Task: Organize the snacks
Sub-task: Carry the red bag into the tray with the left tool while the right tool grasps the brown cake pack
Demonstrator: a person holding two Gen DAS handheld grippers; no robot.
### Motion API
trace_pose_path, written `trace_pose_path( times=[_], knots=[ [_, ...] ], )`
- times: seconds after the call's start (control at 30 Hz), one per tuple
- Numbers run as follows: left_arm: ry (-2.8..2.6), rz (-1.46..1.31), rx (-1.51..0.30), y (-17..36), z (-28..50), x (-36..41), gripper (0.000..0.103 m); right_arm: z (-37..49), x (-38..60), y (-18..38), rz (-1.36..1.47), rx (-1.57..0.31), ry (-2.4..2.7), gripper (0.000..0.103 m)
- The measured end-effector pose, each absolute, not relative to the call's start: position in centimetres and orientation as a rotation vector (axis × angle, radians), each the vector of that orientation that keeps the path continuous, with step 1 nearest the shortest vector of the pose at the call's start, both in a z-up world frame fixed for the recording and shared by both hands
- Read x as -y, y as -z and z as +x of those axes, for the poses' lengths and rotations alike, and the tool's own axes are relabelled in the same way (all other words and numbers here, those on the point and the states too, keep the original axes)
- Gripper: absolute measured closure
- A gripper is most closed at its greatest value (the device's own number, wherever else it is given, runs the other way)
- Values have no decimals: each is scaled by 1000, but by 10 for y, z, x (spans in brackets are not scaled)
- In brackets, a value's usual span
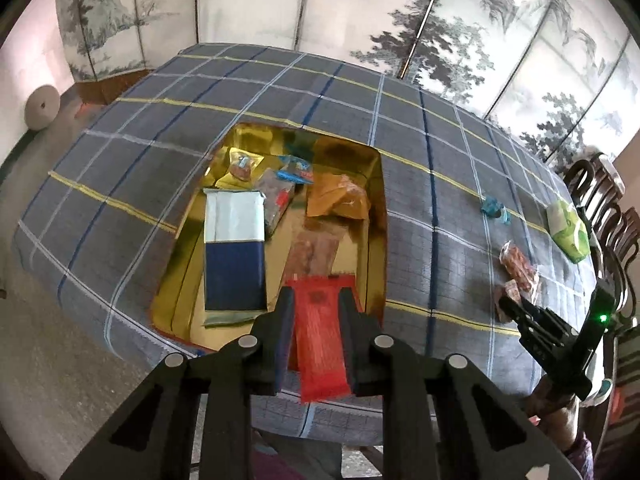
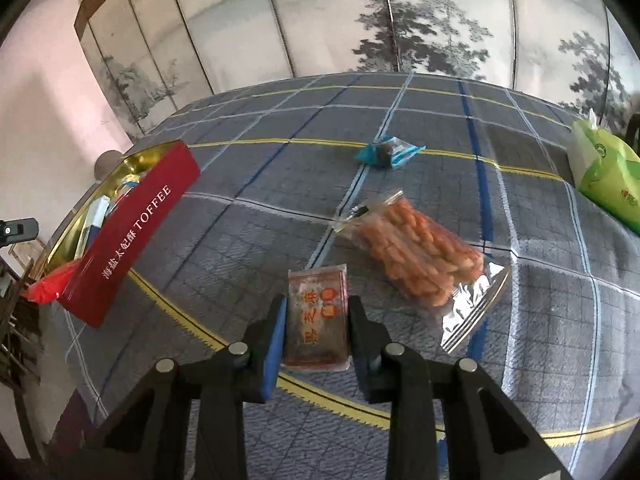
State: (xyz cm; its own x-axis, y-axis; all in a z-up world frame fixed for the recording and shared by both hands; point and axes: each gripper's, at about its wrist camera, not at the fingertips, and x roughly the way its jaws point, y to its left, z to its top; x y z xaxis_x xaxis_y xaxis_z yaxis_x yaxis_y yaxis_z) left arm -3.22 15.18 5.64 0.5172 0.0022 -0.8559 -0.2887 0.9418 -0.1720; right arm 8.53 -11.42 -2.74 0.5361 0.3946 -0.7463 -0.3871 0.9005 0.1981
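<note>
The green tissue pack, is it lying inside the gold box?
No, the green tissue pack lies on the checked tablecloth far to the right of the gold box, near the table's edge.

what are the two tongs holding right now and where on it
Left tongs pinch a red packet by its long side edges over the tin. Right tongs clamp a small brown packet by its sides.
</note>
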Motion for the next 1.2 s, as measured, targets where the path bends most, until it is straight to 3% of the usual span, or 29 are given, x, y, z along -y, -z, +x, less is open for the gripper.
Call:
trace_pose_path(
  times=[0.47,1.2],
  knots=[
    [-177,-260,-1008,-53,-44,-142,85,82,115,25,18,-876,-494,73],
    [-275,-105,-970,-46,-63,-143,69,75,84,-10,68,-859,-566,73]
  ],
)
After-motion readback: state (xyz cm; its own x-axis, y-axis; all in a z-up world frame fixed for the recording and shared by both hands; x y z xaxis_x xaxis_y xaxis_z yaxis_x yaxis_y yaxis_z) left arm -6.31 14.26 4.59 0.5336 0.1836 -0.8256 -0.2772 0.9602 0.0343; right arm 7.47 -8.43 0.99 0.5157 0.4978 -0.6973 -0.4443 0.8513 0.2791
